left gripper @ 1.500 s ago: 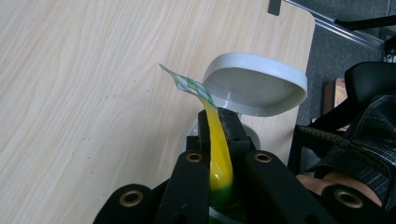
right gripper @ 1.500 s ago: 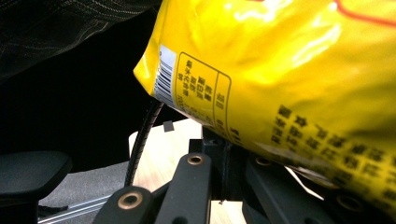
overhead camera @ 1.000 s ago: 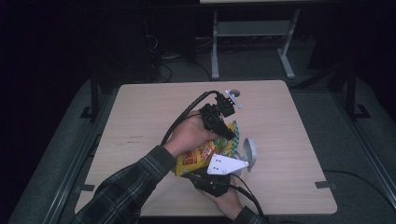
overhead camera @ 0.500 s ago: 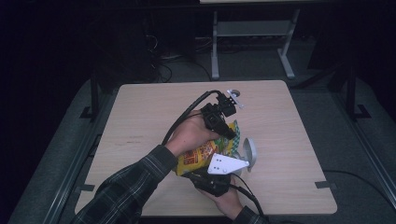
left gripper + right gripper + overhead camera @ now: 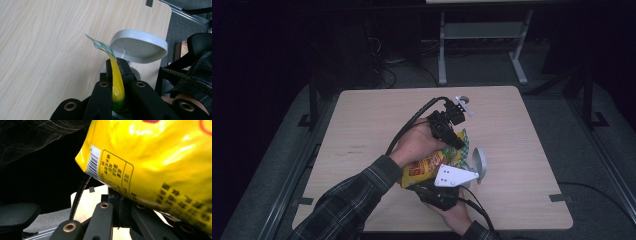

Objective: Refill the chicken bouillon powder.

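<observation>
A yellow snack bag [image 5: 432, 162] is being held above the wooden table [image 5: 362, 120], just below the middle of the high view, between the two grippers. Its sealed top edge [image 5: 116, 75] is being pinched flat between the closed jaws of the left gripper [image 5: 457, 139], as seen in the lower middle of the left gripper view. The bag's lower end [image 5: 155, 167] is being gripped by the right gripper [image 5: 447, 187], whose jaws are being kept closed at the bottom of the right gripper view. A grey bowl [image 5: 138, 46] is being shown just beyond the bag, tilted on its edge, right of centre.
</observation>
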Demonstrator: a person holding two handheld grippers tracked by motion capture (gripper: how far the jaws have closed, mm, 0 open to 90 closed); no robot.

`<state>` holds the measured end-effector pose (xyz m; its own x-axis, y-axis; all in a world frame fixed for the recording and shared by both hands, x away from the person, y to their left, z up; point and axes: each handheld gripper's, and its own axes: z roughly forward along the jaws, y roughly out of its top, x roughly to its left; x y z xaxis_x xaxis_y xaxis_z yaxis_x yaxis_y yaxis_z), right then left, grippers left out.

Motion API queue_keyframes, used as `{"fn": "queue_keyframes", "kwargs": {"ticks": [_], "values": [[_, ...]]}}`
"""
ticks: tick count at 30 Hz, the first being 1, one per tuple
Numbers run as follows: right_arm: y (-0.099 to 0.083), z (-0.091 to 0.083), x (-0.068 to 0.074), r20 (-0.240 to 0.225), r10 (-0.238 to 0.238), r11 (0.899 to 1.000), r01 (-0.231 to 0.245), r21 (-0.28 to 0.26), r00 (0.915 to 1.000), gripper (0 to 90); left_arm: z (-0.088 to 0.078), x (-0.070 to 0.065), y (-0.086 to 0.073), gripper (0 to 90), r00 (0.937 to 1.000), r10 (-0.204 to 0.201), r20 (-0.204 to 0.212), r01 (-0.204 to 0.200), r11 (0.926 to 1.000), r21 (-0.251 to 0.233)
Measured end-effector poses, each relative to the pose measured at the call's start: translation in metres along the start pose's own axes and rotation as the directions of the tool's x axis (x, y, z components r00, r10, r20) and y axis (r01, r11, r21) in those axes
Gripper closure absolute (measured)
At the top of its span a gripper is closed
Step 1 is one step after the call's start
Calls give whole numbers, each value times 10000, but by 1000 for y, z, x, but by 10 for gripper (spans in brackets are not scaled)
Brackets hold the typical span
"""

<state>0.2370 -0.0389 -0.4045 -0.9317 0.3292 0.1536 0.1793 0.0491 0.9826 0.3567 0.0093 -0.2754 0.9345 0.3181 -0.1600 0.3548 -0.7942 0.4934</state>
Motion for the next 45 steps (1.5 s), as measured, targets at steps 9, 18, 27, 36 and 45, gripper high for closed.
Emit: {"fn": "queue_keyframes", "kwargs": {"ticks": [9, 18, 27, 36, 45], "values": [[0, 1, -1, -55, 17, 10000, -17, 33, 10000, 900, 1, 2, -1, 897, 9999, -98, -55, 98, 10000, 10], [0, 1, -1, -70, 43, 10000, -43, 42, 10000, 900, 1, 2, -1, 897, 9999, -132, -52, 133, 9999, 22], [0, 1, -1, -83, 6, 10000, -5, 82, 10000, 900, 1, 2, -2, 897, 9999, -169, -9, 169, 9999, -36], [-1, 2, 0, -99, -7, 10000, 8, 78, 10000, 900, 1, 3, -4, 897, 9999, -171, 8, 171, 9998, -40], [-1, 2, 0, -118, 36, 10000, -35, 61, 9999, 900, 1, 3, -3, 897, 9999, -141, 10, 141, 9999, 31]]}}
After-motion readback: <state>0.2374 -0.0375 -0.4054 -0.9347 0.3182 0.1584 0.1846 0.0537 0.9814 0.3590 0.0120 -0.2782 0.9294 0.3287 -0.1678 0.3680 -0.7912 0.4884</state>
